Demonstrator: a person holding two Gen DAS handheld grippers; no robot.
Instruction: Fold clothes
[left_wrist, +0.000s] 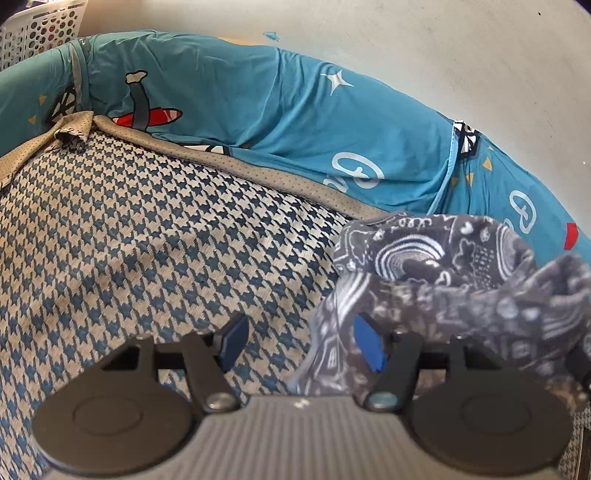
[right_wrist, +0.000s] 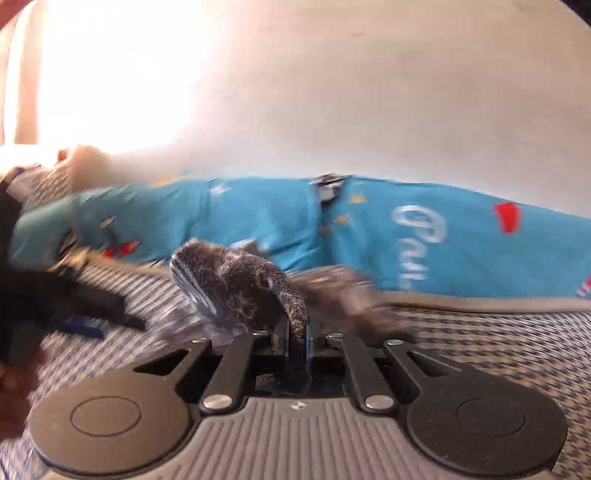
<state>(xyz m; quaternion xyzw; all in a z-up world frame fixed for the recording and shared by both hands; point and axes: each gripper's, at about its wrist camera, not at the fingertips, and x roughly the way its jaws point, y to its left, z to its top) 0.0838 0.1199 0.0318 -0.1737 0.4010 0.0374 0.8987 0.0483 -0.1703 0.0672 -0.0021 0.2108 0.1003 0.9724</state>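
A grey cloth with white doodle print (left_wrist: 443, 273) is bunched at the right of the left wrist view, partly lifted off the houndstooth surface. Its loose edge hangs around the right blue pad (left_wrist: 369, 347). My left gripper (left_wrist: 301, 341) stands open; its pads press on nothing. In the right wrist view my right gripper (right_wrist: 297, 338) is shut on a fold of the same grey cloth (right_wrist: 236, 284), which rises in a blurred hump in front of the jaws. The left gripper (right_wrist: 88, 314) shows as a dark blur at the left.
A teal garment with cartoon prints (left_wrist: 280, 110) (right_wrist: 406, 236) lies along the far side of the blue and beige houndstooth mat (left_wrist: 129, 240) (right_wrist: 498, 332). A white perforated basket (left_wrist: 40, 29) stands at the far left. Pale bare surface (left_wrist: 443, 48) lies beyond.
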